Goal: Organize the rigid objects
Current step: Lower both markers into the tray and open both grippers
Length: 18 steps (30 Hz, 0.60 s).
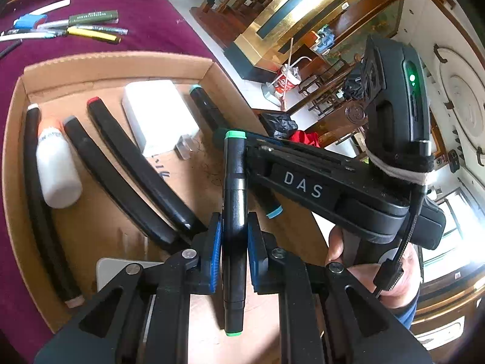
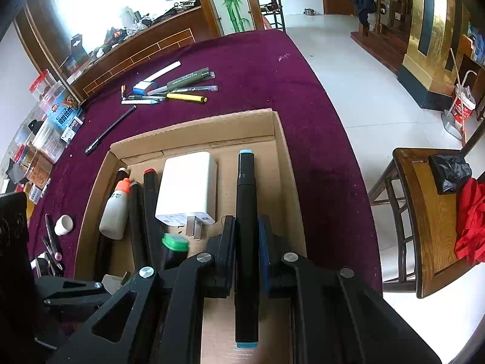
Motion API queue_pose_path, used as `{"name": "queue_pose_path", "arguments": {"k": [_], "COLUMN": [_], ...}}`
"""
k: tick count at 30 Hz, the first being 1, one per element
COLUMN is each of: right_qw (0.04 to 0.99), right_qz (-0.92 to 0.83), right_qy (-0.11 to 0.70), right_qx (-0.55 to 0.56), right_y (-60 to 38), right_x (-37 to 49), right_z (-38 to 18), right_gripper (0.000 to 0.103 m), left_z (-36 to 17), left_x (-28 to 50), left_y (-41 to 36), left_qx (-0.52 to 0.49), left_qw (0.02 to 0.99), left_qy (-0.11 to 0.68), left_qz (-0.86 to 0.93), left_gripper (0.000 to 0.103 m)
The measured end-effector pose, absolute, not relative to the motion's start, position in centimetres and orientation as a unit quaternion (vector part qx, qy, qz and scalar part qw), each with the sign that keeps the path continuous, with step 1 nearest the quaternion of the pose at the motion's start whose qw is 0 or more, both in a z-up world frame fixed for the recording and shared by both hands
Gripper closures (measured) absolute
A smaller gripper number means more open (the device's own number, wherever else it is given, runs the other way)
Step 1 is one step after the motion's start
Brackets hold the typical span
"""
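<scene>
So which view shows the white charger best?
The right wrist view: the charger shows whole, prongs and label visible, lying in the box. In the left wrist view it is overexposed and featureless.

Your left gripper clamps a black green-capped marker above the cardboard tray, where three black markers, a white bottle and a white charger lie, your right gripper alongside.

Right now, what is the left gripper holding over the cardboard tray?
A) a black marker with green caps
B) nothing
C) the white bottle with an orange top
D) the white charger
A: in the left wrist view the left gripper is shut on the green-capped marker, above the cardboard tray.
</scene>
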State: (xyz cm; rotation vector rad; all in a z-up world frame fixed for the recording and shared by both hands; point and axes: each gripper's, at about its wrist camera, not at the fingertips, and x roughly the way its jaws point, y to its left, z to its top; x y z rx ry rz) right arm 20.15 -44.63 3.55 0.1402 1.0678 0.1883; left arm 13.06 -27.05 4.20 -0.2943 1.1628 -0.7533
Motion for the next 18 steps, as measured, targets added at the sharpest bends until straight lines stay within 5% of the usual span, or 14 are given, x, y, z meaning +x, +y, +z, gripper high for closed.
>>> {"name": "queue_pose_path", "arguments": {"k": [18], "right_qw": [0.852], "right_qz": [0.093], "right_qy": [0.511], "right_qx": [0.063], "right_y": [-44.1], "right_x": [20.4], "right_z": [3.3], "right_gripper": [0.09], "left_z": [4.5], "left_x": [13.5], "left_y": [-29.1], "left_qx": [-0.101], "left_qw": [0.769], "left_qy": [0.543], "left_qz": [-0.323], "left_gripper": [0.084]}}
